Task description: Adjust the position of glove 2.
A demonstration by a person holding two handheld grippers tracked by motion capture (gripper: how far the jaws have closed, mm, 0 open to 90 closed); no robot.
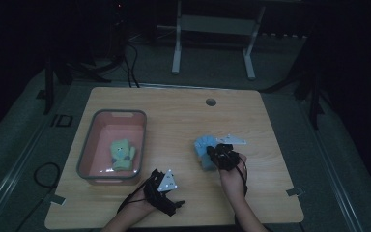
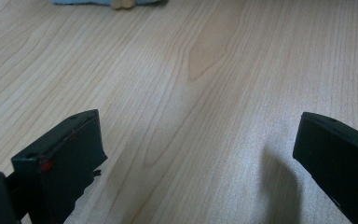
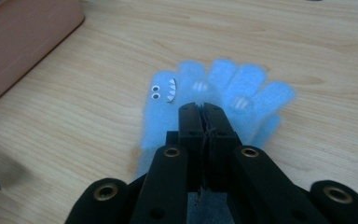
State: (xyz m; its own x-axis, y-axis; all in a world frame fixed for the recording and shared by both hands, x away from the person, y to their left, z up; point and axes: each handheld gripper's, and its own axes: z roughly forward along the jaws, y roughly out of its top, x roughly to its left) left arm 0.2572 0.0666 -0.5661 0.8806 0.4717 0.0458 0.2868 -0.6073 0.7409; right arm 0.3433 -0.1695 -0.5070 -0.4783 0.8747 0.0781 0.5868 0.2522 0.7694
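Two gloves are in play on the wooden table. The blue glove lies flat right under the right gripper, its fingers spreading away past the jaw tips and a small cartoon face with teeth just off to one side of them. That gripper's jaws are pressed fully together, tips resting over the middle of the glove; I cannot tell whether any fabric is pinched between them. The left gripper sits apart, nearer the person, with its jaws spread wide over bare wood and nothing between them. Beside it, on its outer side, stands a pink bin holding a green glove.
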